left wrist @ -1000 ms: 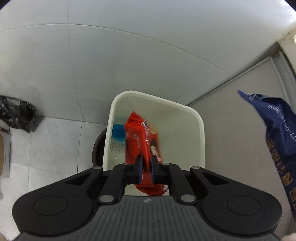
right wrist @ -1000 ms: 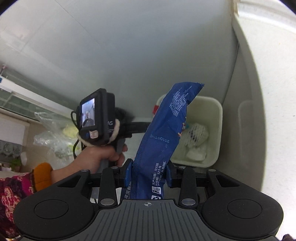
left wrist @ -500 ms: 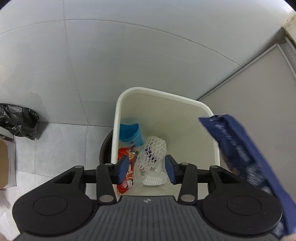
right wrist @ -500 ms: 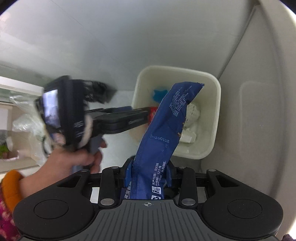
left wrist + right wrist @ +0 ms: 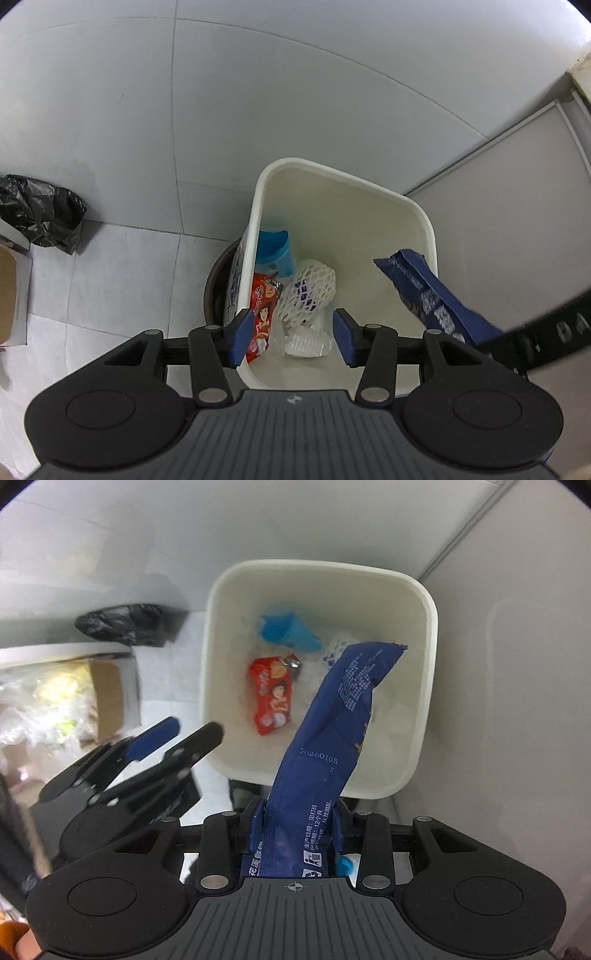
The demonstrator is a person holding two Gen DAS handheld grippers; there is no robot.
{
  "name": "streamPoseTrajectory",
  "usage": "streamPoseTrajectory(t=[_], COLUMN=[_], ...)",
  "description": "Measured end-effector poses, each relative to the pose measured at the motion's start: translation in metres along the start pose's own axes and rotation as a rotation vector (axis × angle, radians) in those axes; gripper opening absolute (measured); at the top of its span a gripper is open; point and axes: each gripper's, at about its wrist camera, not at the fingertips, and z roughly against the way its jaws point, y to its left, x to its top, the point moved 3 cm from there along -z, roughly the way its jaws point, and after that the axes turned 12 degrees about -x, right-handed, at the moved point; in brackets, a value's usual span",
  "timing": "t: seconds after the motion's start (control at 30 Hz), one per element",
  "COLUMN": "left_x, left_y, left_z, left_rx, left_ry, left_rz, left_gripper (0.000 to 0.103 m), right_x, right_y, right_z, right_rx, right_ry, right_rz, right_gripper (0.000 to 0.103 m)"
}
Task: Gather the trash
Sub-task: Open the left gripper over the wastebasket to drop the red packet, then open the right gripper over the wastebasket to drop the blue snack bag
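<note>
One bin (image 5: 430, 236), two wrappers (image 5: 271, 694) (image 5: 332, 738), one cup (image 5: 275, 254).

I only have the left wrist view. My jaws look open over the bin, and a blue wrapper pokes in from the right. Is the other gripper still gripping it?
Observer: Yes. In the right wrist view the right gripper is shut on the blue wrapper, whose upper end leans over the white bin.
Operator: Did my red packet land flat?
Observer: From there the red packet lies printed side up on the bin's floor, beside the blue cup.
Operator: Where is my gripper relative to the bin?
Observer: The left gripper hangs at the bin's left rim, holding nothing.
</note>
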Motion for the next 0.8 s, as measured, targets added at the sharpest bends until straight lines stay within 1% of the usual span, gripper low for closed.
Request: streamPoseTrajectory(t=[0.07, 0.13, 0.17, 0.2, 0.23, 0.27, 0.3, 0.57, 0.6, 0.67, 0.8], left_x=[-0.001, -0.002, -0.003, -0.003, -0.003, -0.002, -0.003, -0.004, -0.004, -0.004, -0.004], left_y=[-0.001, -0.001, -0.001, -0.002, -0.001, -0.001, 0.0, -0.004, -0.004, -0.005, -0.007], left_z=[0.001, 0.001, 0.001, 0.0, -0.001, -0.002, -0.003, 0.001, 0.002, 0.004, 0.008], left_rx=[-0.002, -0.005, -0.005, -0.005, -0.005, -0.004, -0.004, -0.004, -0.003, -0.002, 0.002], left_ry=[0.001, 0.002, 0.003, 0.004, 0.006, 0.006, 0.006, -0.004, -0.005, -0.007, -0.011], left_rz=[0.0, 0.0, 0.0, -0.001, -0.001, -0.001, -0.001, -0.013, -0.014, -0.017, -0.025], left_gripper=[0.044, 0.045, 0.046, 0.046, 0.046, 0.046, 0.046, 0.048, 0.049, 0.05, 0.053], right_x=[0.004, 0.006, 0.007, 0.008, 0.007, 0.012, 0.012, 0.008, 0.007, 0.012, 0.01], right_y=[-0.002, -0.007, -0.012, -0.014, -0.016, -0.018, -0.02, -0.022, -0.024, -0.02, -0.021], right_z=[0.0, 0.002, 0.003, 0.005, 0.007, 0.005, 0.008, 0.007, 0.013, 0.003, 0.006], right_rx=[-0.035, -0.052, -0.05, -0.042, -0.033, -0.026, -0.025, -0.028, -0.028, -0.029, -0.021], right_ry=[-0.008, -0.021, -0.026, -0.029, -0.032, -0.037, -0.043, -0.044, -0.043, -0.044, -0.056], right_rz=[0.005, -0.003, -0.011, -0.019, -0.024, -0.027, -0.028, -0.025, -0.024, -0.023, -0.03], right_gripper=[0.038, 0.041, 0.048, 0.052, 0.058, 0.062, 0.063, 0.065, 0.065, 0.065, 0.065])
